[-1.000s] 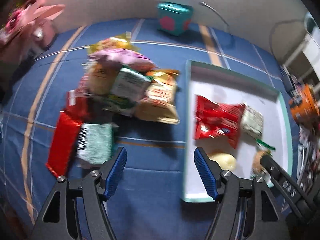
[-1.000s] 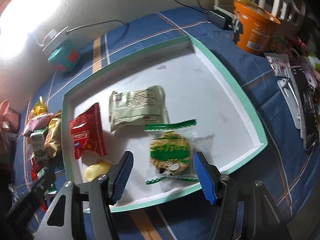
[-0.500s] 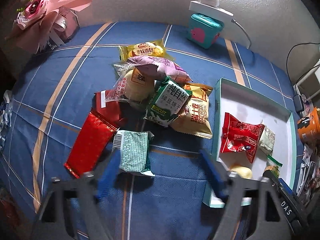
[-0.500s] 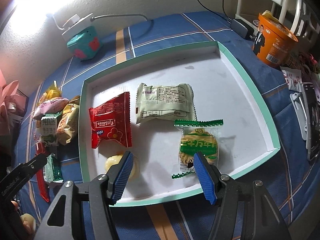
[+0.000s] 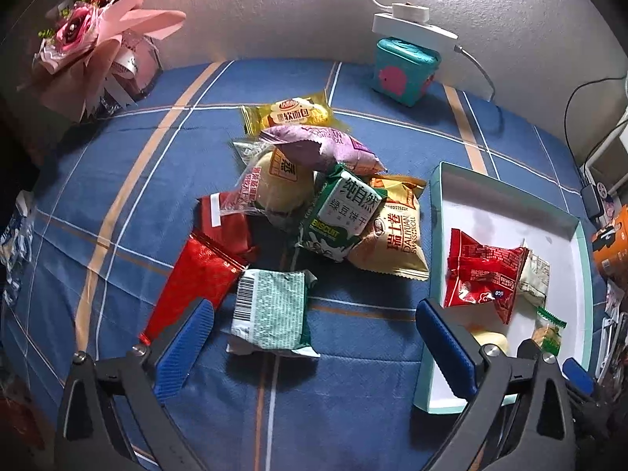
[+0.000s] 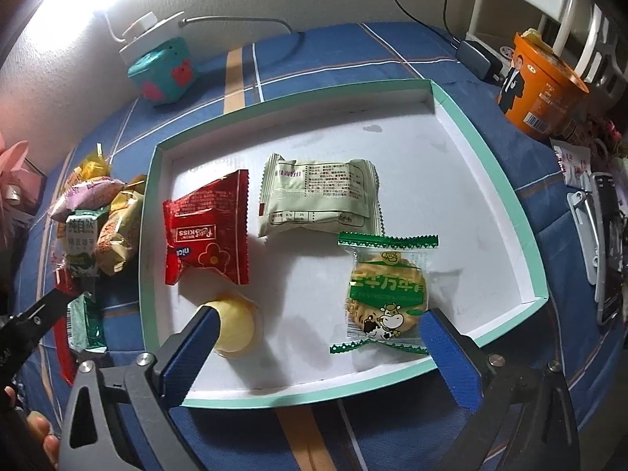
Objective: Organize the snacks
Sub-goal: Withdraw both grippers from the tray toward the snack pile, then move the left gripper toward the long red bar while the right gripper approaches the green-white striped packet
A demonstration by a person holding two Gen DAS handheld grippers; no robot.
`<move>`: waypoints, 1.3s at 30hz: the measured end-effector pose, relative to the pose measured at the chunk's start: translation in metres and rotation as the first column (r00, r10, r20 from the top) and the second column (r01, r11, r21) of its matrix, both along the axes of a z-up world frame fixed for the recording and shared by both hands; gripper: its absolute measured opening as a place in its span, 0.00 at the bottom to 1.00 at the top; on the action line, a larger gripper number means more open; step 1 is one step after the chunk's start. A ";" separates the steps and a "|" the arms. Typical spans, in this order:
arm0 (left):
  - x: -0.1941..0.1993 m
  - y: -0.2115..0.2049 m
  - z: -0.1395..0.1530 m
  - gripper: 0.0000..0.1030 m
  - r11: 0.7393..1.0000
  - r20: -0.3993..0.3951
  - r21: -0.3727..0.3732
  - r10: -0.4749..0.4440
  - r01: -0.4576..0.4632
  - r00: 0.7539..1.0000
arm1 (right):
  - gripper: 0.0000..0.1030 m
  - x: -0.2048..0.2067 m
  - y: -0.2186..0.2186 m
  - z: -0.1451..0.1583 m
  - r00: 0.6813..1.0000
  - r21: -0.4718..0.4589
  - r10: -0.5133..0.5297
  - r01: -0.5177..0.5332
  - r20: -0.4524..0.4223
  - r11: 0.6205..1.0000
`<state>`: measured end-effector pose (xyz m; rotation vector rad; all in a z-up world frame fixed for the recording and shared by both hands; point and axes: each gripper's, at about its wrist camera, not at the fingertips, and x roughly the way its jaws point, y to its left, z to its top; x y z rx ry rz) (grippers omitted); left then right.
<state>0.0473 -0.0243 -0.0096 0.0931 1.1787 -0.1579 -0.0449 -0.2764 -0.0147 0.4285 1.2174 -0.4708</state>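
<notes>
— Both tools, what state? 
— Left tool (image 5: 312, 331) has just spread its jaws wide above the blue plaid worktop (image 5: 117, 196), nothing between them; right tool (image 6: 318, 331) has just opened too, over the teal-rimmed tray (image 6: 486, 157), gripping nothing.
— And the snacks? 
— A pile (image 5: 325, 204) sits left of the tray, a green-white packet (image 5: 271, 310) nearest the left tool. Inside the tray: a pale green packet (image 6: 320, 200), a red packet (image 6: 208, 231), a cracker pack (image 6: 386, 294) just beside the right pad, a small yellow cake (image 6: 237, 329) touching the left pad.
</notes>
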 end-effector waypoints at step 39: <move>0.051 0.153 -0.048 1.00 0.976 -0.143 0.080 0.214 -0.204 0.966 | 1.00 0.075 0.158 0.009 0.952 0.040 0.303 -0.304 0.042 0.952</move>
